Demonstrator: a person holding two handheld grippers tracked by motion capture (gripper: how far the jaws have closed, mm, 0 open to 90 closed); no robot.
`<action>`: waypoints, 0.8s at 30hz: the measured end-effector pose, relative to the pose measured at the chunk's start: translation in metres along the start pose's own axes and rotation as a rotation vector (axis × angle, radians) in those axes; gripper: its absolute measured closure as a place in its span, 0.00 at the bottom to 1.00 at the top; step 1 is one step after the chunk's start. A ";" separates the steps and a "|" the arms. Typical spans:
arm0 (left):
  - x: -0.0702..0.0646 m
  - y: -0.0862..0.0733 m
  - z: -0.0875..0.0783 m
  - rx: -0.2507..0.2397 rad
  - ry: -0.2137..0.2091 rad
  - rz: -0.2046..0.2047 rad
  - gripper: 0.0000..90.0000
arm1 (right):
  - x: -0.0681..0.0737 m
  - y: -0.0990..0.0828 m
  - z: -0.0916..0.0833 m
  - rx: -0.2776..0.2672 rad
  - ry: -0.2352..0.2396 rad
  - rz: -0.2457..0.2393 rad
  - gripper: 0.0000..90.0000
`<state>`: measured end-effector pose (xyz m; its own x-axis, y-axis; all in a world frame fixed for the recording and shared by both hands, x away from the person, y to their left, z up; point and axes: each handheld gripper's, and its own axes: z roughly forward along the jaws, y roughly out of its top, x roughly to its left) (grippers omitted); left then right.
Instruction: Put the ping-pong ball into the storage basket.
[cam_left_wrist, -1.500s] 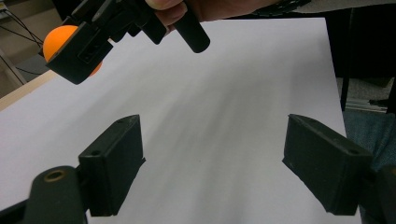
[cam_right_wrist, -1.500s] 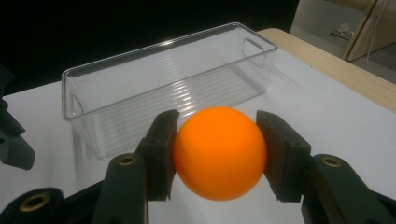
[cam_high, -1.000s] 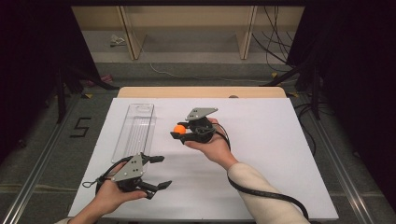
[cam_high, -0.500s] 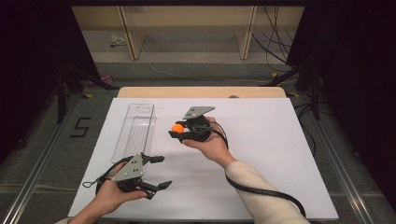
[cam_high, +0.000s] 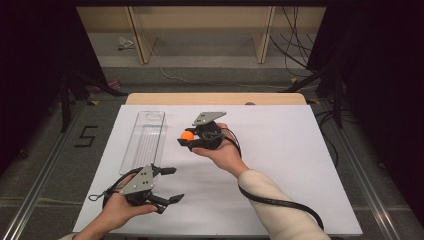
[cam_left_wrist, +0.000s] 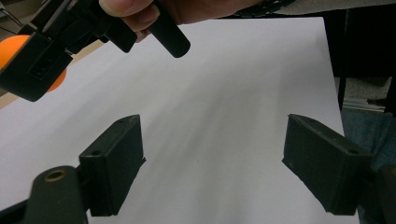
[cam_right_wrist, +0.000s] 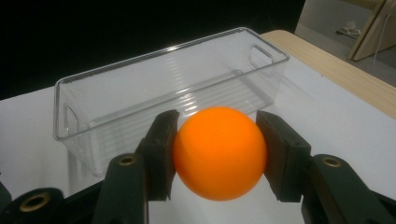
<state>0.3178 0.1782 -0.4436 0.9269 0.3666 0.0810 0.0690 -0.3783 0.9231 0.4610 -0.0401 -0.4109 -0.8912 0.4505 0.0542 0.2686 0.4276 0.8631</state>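
Ball: a smooth orange plastic ball (cam_right_wrist: 218, 151) sits clamped between the two black pads of the right claw (cam_high: 189, 139), lifted off the white desk (cam_high: 280, 150); in the high view it lies near the desk's middle, a little toward 11 o'clock.
Grip: the pads meet the ball on opposite sides at its widest line, which probably keeps a round, slippery thing from squirting out.
Bin: a clear plastic oblong bin (cam_right_wrist: 154, 98) stands empty at 9 o'clock of the ball, near but apart; its long side runs from 12 to 6 o'clock on the desk.
Aim: the right claw faces the bin's open top, so I judge the ball is meant to go in there, carried over the near wall.
Left claw: the left claw (cam_high: 170, 185) rests low at 7 o'clock of the desk, jaws spread wide with nothing between them, seemingly parked out of the way.
Risk: a light ball may bounce off the hard floor of the bin if let go from high up.
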 end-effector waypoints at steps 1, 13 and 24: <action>0.000 0.000 0.000 0.000 0.000 -0.001 0.22 | 0.000 0.001 0.000 0.002 0.001 0.000 0.57; 0.000 0.000 0.000 0.008 -0.004 0.004 0.22 | 0.000 0.006 0.006 0.006 0.002 -0.001 0.57; -0.001 0.000 0.001 0.009 -0.007 0.010 0.22 | 0.000 0.011 0.012 0.012 0.009 -0.005 0.57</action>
<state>0.3176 0.1772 -0.4440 0.9299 0.3572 0.0876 0.0630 -0.3893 0.9189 0.4683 -0.0261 -0.4077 -0.8956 0.4416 0.0542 0.2685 0.4394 0.8572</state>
